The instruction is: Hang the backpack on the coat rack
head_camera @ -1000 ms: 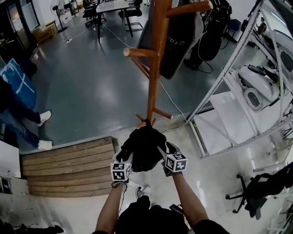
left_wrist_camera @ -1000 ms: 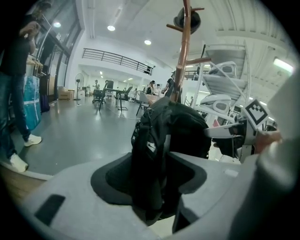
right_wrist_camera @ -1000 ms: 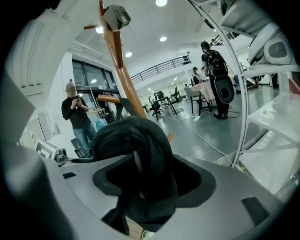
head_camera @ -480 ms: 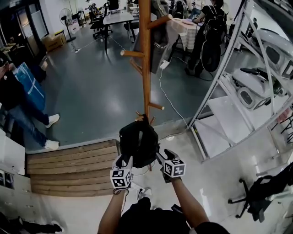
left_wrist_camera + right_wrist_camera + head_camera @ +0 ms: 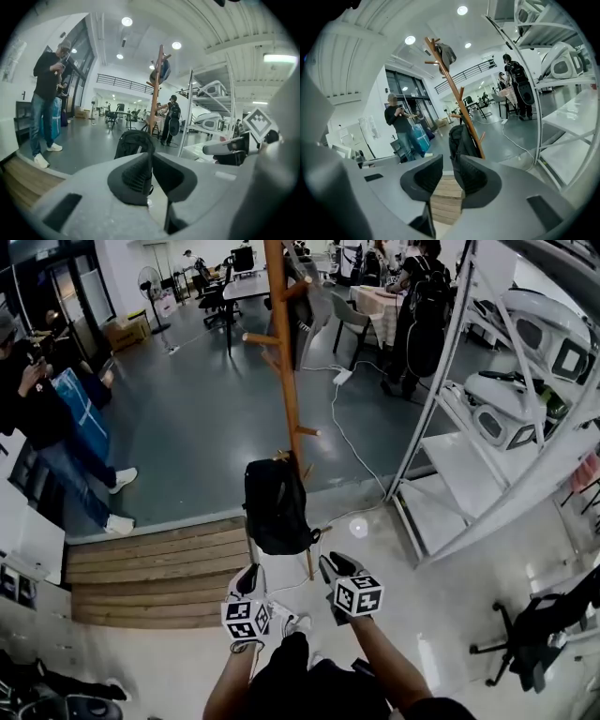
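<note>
Backpack (image 5: 277, 512): hangs low on the coat rack (image 5: 286, 381); task looks done.
Left claw (image 5: 249, 579): mine, just been closing, pressed together, empty.
Right claw (image 5: 333, 570): mine, just been closing, part spread, empty.

Coat rack (image 5: 284, 381): wooden, standing upright, with short side branches.
Backpack (image 5: 275, 507): black, upright, hanging low on the coat rack.

The coat rack (image 5: 286, 381) runs off the top edge of the head view, so its crown is not seen there. The lower stretch of its post is behind the backpack (image 5: 275, 507), and how the bag's loop sits on the peg cannot be told. The left edge clips the bystander (image 5: 37, 399). What lies on the far desk (image 5: 246, 285) is too small to tell. The shelf rack (image 5: 459, 470) is cut off at the right.
</note>
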